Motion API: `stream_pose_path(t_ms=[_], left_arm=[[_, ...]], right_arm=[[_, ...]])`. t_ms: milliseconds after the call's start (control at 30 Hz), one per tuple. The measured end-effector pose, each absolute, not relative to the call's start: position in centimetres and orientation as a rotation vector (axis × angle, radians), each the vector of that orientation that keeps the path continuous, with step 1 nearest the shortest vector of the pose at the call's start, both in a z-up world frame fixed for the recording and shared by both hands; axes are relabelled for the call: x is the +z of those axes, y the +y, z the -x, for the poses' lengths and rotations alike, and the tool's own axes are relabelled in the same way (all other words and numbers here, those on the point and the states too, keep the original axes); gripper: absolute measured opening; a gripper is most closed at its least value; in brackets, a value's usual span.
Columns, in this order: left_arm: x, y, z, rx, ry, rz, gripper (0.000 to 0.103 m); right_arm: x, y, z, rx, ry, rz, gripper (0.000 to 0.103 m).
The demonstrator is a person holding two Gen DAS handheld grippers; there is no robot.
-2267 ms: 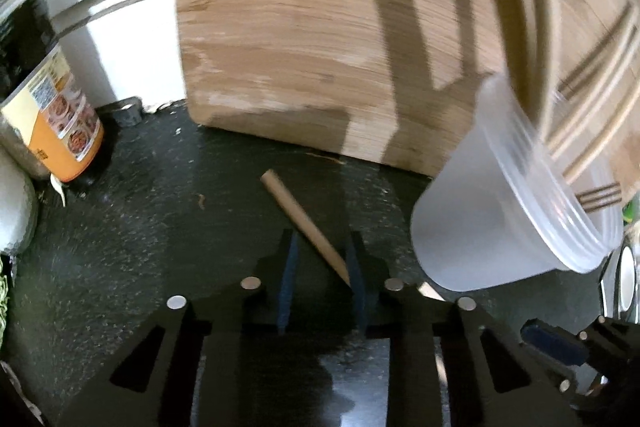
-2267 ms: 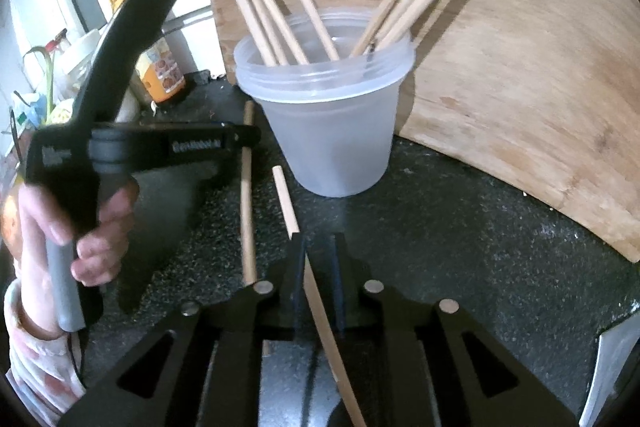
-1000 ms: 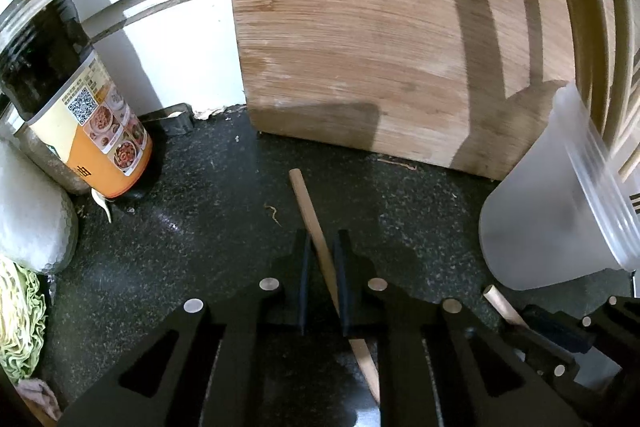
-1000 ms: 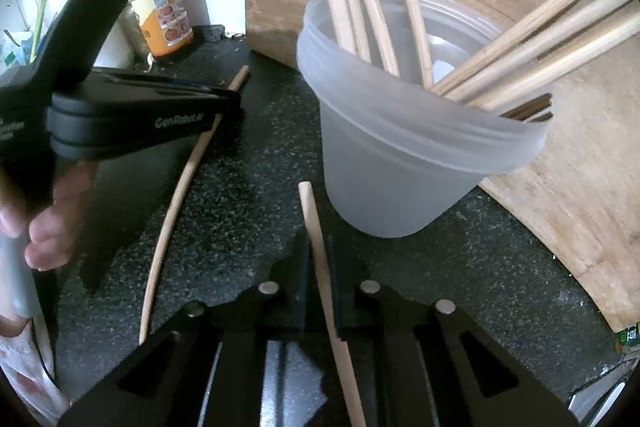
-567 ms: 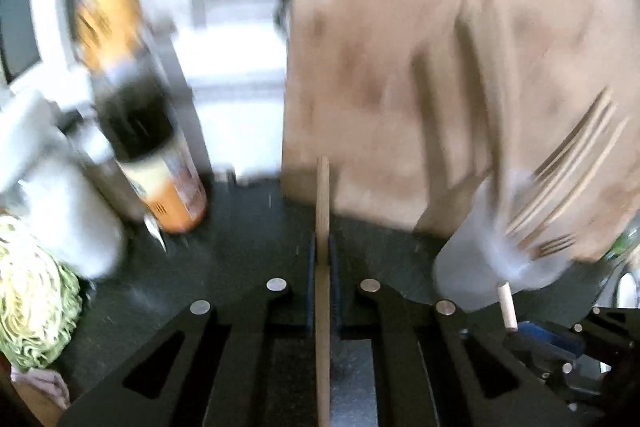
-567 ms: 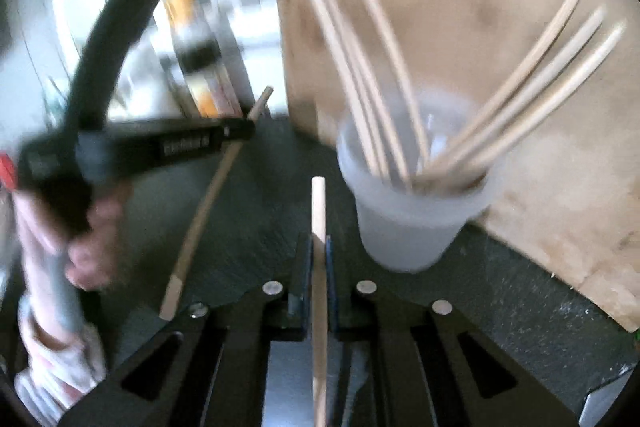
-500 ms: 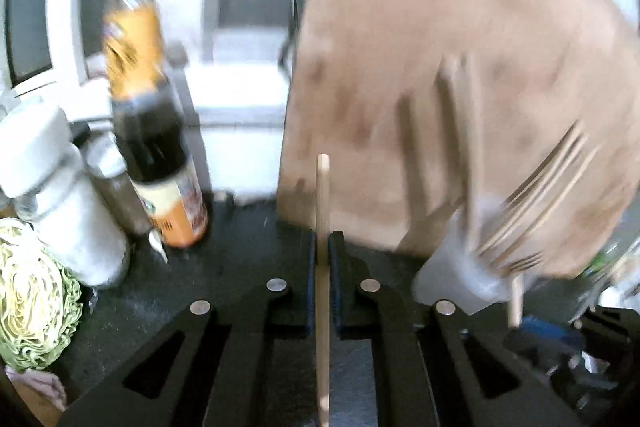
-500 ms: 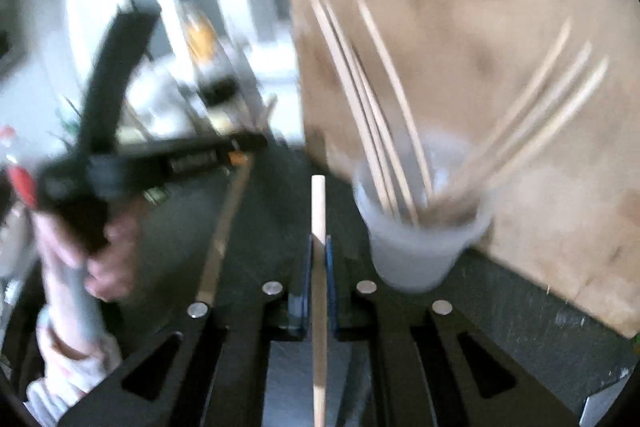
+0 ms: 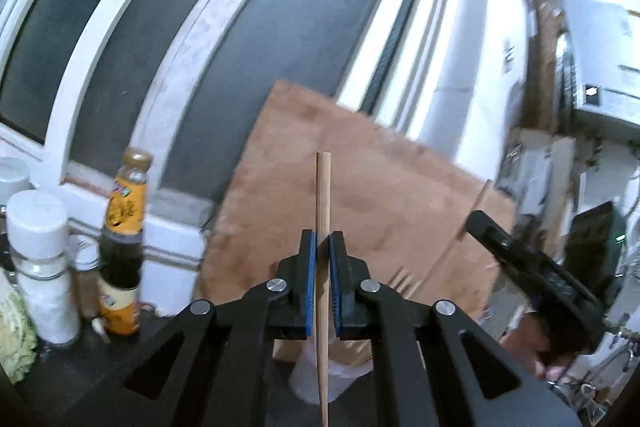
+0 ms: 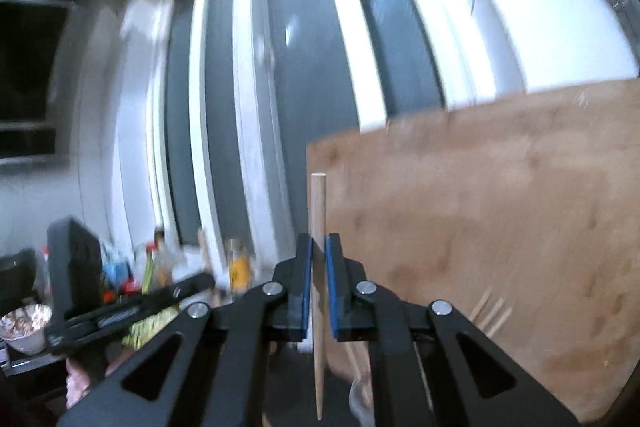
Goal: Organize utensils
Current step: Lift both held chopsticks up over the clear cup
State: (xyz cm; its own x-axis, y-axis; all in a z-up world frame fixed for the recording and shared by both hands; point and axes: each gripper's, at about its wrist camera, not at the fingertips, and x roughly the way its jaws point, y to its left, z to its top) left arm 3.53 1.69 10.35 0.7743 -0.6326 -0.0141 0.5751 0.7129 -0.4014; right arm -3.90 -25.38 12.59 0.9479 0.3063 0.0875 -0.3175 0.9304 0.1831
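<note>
My left gripper (image 9: 322, 241) is shut on a wooden chopstick (image 9: 322, 187) that stands upright between its blue pads, its thin end hanging down below the jaws. My right gripper (image 10: 318, 245) is shut the same way on a second chopstick (image 10: 318, 207). Both point level at a wooden cutting board (image 9: 380, 195) leaning on the window. A translucent plastic cup (image 9: 308, 381) shows low behind the left jaws. Blurred tips of several chopsticks (image 10: 490, 307) stick up from it in the right wrist view.
A sauce bottle (image 9: 124, 227), a white shaker (image 9: 38, 259) and a cabbage (image 9: 12, 339) stand at the left on the dark counter (image 9: 60, 387). A person's hand (image 9: 528, 351) holds the other tool at the right. A bowl (image 10: 24, 323) sits far left.
Both grippers have risen and tipped from pointing down at the counter to level. Each has lifted its chopstick off the counter; it now stands upright. The cup has dropped low in both views.
</note>
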Motion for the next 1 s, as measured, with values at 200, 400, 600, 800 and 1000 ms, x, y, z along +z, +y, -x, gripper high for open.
stream_pose_path(t_ms=[200, 400, 600, 800, 1000], left_arm=[[12.9, -1.2, -3.4, -0.641, 0.146, 0.361, 0.006], [15.9, -6.4, -3.3, -0.639, 0.090, 0.293, 0.006], [13.4, -9.4, -7.4, -0.518, 0.130, 0.325, 0.006], [9.5, -8.8, -10.1, -0.428, 0.238, 0.389, 0.006], [7.7, -8.4, -11.6, -0.447, 0.311, 0.437, 0.006]], right_arm=[[11.6, -28.5, 3.1, 0.285, -0.085, -0.316, 0.006], [10.6, -29.2, 2.5, 0.182, -0.105, -0.307, 0.006], [9.0, -29.2, -0.3, 0.104, -0.039, -0.220, 0.006], [7.8, -29.2, -2.5, 0.135, 0.061, -0.181, 0.006], [6.6, -28.4, -2.8, 0.146, 0.092, -0.138, 0.006]])
